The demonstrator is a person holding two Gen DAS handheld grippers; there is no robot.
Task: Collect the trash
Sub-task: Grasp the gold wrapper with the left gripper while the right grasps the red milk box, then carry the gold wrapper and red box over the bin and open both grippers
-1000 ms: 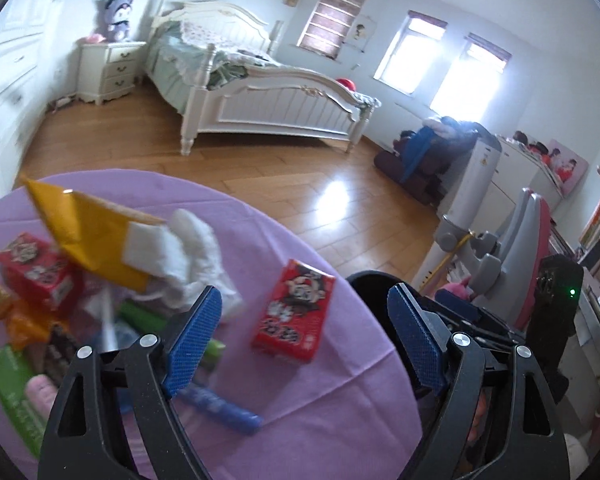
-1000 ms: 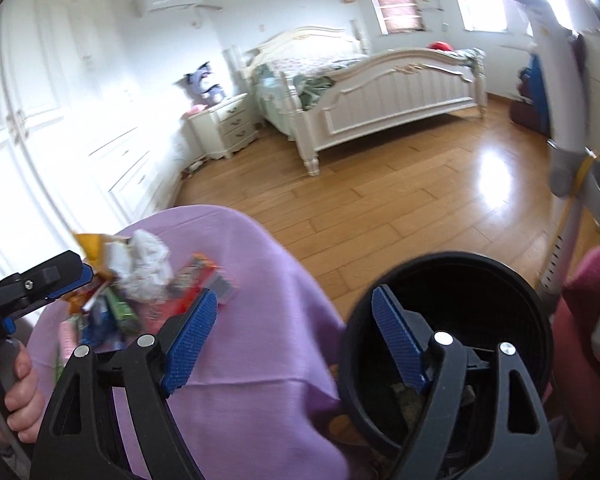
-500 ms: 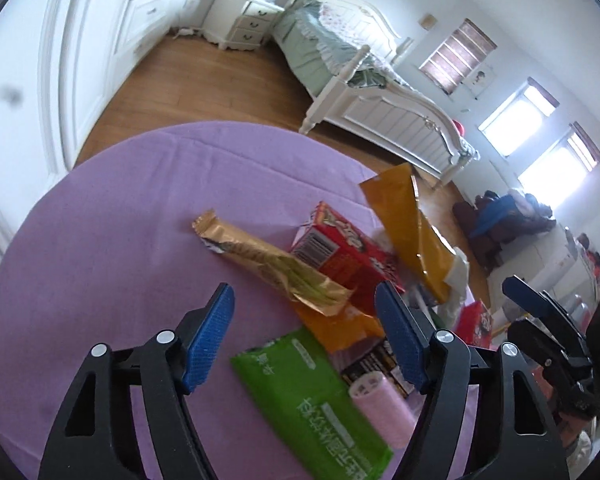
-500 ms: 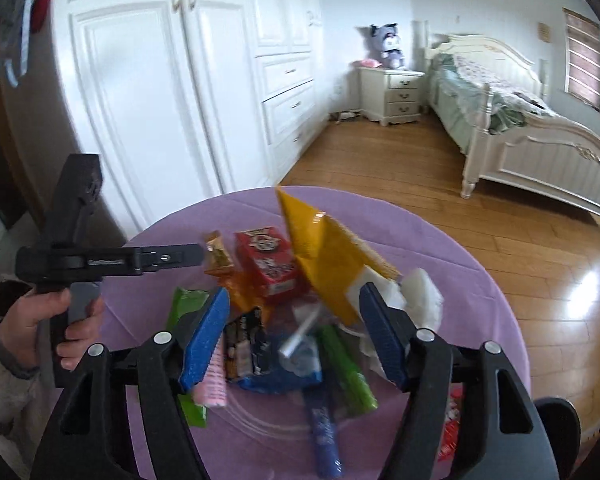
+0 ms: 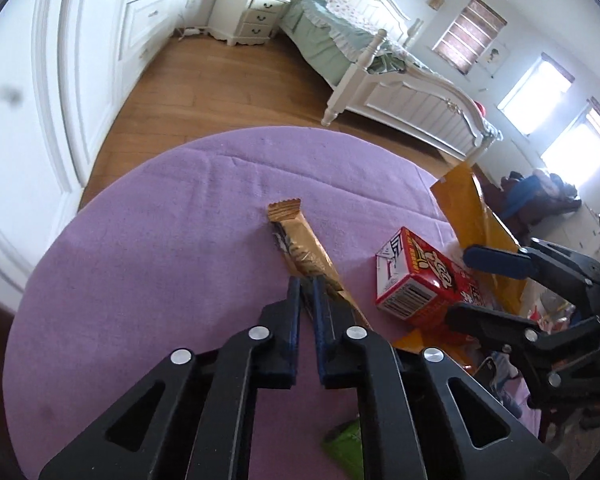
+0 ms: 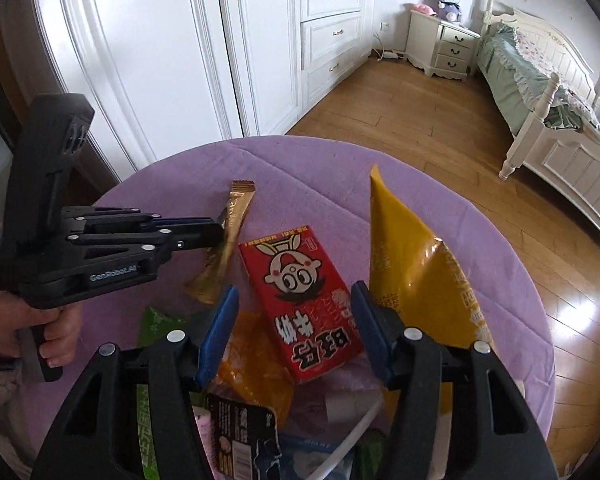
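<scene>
Gold snack wrapper [image 5: 305,248] flat on the purple table [image 5: 148,264], clamped near its middle between the nearly closed jaws of the left gripper [image 5: 305,286]. Just beside it, red carton [image 6: 300,300] lying among the pile: tall yellow bag [image 6: 416,276], orange packet [image 6: 252,364], green packet [image 6: 156,324]. Right gripper [image 6: 294,334] poised over the red carton, jaws wide apart and holding nothing. Beyond the table, wooden floor [image 6: 420,116], white bed [image 5: 388,80], white nightstand [image 6: 444,46].
</scene>
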